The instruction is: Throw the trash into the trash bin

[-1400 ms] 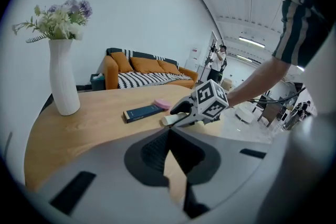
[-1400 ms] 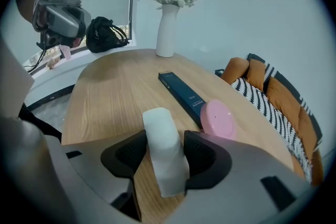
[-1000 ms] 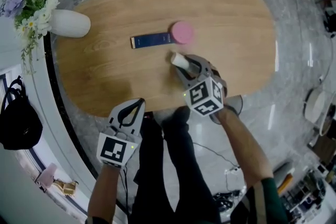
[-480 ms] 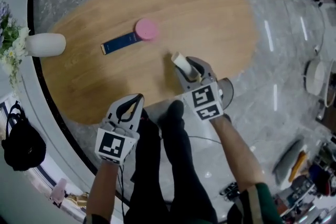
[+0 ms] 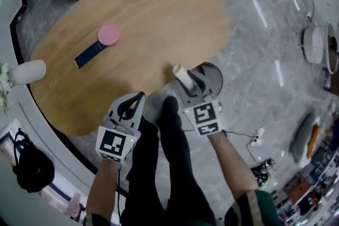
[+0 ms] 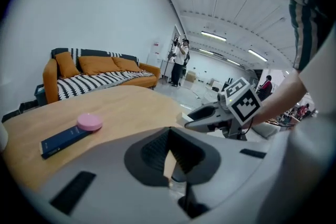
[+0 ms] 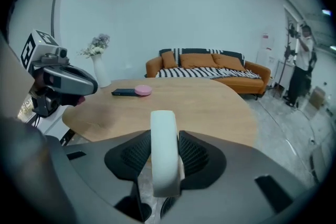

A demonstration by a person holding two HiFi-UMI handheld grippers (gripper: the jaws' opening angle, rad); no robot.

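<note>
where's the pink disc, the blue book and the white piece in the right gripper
pink disc [image 5: 108,35], head view, centre of its top
blue book [image 5: 87,55], head view, middle of its cover
white piece [image 7: 165,152], right gripper view, middle of its facing side

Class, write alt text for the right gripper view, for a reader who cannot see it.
The right gripper grips a white rounded piece of trash upright in the foreground. Beyond it is an oval wooden table bearing a pink disc and a dark blue book, with an orange sofa behind.
</note>
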